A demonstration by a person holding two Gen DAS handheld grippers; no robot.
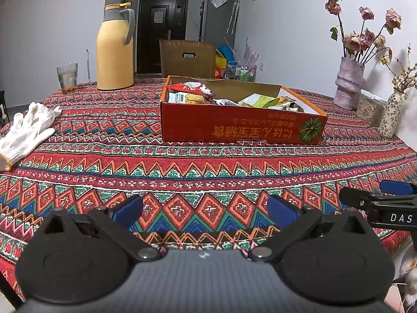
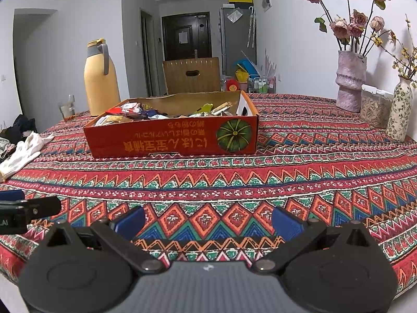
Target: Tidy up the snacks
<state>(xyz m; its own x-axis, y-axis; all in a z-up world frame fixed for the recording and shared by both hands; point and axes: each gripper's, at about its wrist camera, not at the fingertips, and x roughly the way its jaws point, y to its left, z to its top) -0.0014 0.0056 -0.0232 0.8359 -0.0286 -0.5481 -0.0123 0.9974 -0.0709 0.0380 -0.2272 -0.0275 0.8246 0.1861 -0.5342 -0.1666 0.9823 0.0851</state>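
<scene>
A wide stretch of bare patterned cloth lies between me and the red box [image 1: 242, 124], so the surface [image 1: 208, 167] gives open room on the near side; its front edge runs just under my tongs. The box sits mid-surface, open-topped, holding a jumble of snack packets [image 1: 191, 88], red, green and silvery wrappers heaped inside its walls. Well left of it lie white gloves [image 1: 24, 130], with a yellow thermos [image 1: 114, 49] and a glass [image 1: 67, 77] behind; vases [image 1: 349, 83] stand along the right edge. My left tongs [image 1: 204, 208] and right tongs [image 2: 208, 220] hover low at the near edge, side by side, both spread wide and holding nothing.
</scene>
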